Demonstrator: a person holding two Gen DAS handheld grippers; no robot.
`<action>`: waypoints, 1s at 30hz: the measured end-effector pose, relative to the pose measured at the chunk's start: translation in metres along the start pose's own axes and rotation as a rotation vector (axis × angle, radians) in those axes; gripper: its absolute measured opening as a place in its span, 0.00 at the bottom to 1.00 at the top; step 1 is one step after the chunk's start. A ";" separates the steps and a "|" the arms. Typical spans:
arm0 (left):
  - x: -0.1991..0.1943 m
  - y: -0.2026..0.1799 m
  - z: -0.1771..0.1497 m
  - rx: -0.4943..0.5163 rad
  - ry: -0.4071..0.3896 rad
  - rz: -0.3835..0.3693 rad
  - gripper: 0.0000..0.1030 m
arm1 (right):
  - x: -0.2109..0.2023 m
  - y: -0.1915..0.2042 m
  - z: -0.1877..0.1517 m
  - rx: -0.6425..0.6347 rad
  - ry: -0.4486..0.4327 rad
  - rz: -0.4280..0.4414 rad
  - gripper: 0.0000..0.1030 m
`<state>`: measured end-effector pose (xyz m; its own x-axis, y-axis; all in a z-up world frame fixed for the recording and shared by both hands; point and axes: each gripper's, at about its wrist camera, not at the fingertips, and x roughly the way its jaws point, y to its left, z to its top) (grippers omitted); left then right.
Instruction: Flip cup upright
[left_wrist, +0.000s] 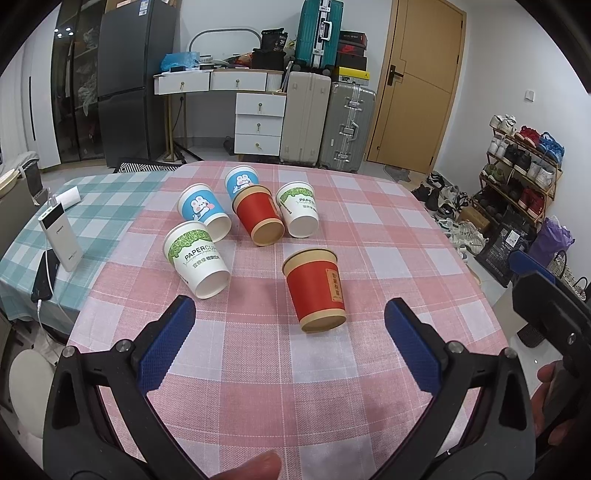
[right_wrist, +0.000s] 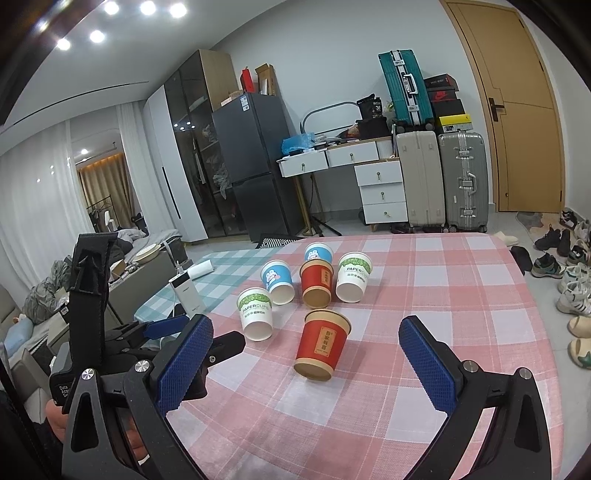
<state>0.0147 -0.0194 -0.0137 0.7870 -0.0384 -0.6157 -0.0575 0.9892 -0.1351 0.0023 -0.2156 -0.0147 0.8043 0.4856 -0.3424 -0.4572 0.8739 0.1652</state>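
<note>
Pink checked tablecloth (left_wrist: 369, 229), six cups, both grippers agape

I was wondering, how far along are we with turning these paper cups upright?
Nothing looks done: all six cups seem to stand upside down on the pink checked cloth, including the nearest red cup and the green-leaf cup. Nothing is in hand: the left gripper and right gripper are both open, short of that red cup. Every flip is left.
</note>
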 end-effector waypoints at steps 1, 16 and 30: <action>0.000 0.000 0.000 0.000 0.000 0.000 0.99 | 0.000 0.001 0.000 -0.002 0.000 0.001 1.00; 0.020 -0.004 -0.005 0.000 0.038 -0.013 0.99 | 0.008 -0.015 -0.002 0.017 -0.004 -0.017 1.00; 0.145 -0.029 0.007 0.038 0.221 -0.015 0.99 | 0.041 -0.083 -0.024 0.088 -0.004 -0.011 1.00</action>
<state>0.1348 -0.0529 -0.0932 0.6337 -0.0788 -0.7695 -0.0203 0.9928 -0.1185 0.0642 -0.2683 -0.0649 0.8106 0.4759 -0.3414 -0.4135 0.8778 0.2418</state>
